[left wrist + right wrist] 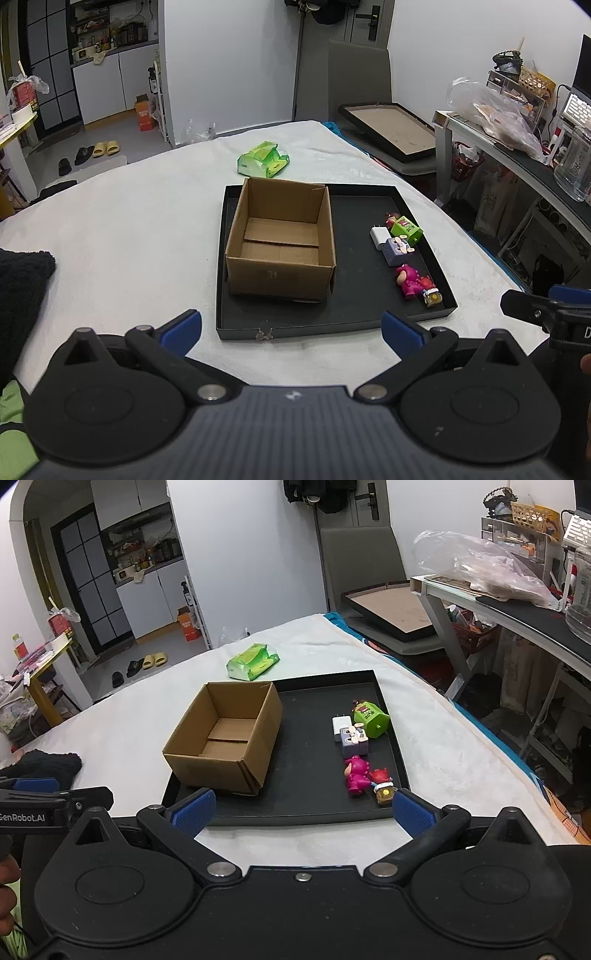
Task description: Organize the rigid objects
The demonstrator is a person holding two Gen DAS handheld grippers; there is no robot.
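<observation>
White cloth covers the bench point(129, 229); on it sits a black tray point(354, 306) holding one empty cardboard box point(280, 254). Along the tray's right side I count about six small pieces: green toy point(371, 720), white charger point(340, 726), lavender cube point(354, 744), pink figure point(356, 775), small red piece point(380, 774) and yellow piece point(385, 793). Left tool point(291, 326) and right tool point(304, 805) both hang released, holding nothing. My worry: the pieces touch, so closing on one could nudge its neighbours.

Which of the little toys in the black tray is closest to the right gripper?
The small yellow-faced toy at the row's near end, beside the right gripper; the magenta figure and the others lie farther back.
</observation>
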